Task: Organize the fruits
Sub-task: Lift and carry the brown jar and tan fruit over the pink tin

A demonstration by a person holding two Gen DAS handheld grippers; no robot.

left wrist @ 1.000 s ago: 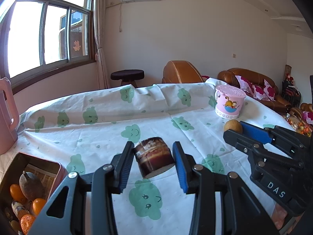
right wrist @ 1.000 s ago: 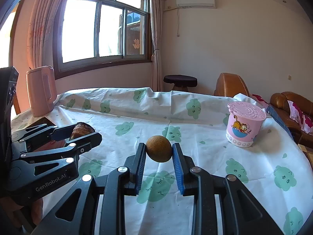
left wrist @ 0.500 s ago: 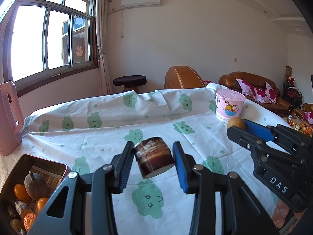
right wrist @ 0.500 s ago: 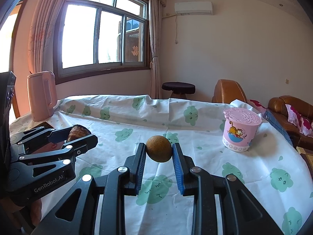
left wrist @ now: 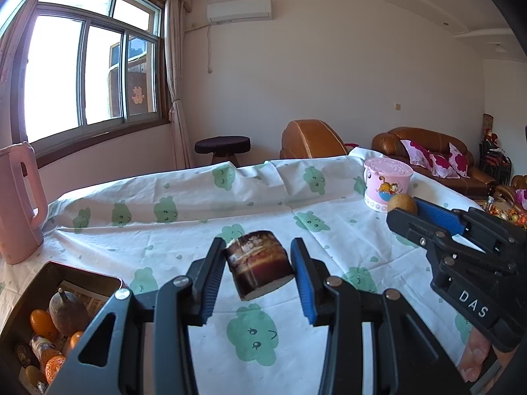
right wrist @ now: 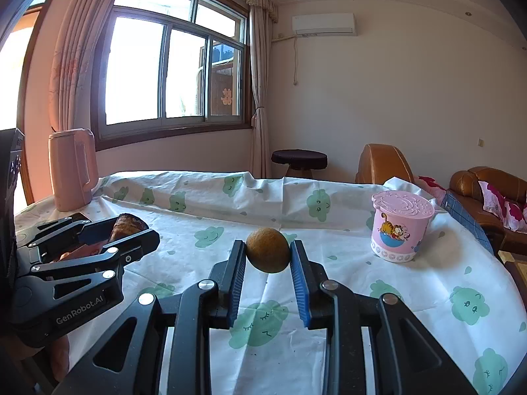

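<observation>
I'm gripping a brown wrapped can in the left gripper and a brown round fruit in the right gripper, both lifted above the table. The tin box is already holding several fruits, count unclear. Two items left, I'm guessing.

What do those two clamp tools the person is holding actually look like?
Both are matte black, built of angular linked bars joined with silver rivets. Each ends in two flat fingers faced with ribbed blue pads. The left gripper carries white "GenRobot.AI" lettering on its side; the right gripper shows "DAS". No cables or sleeves are visible.
</observation>
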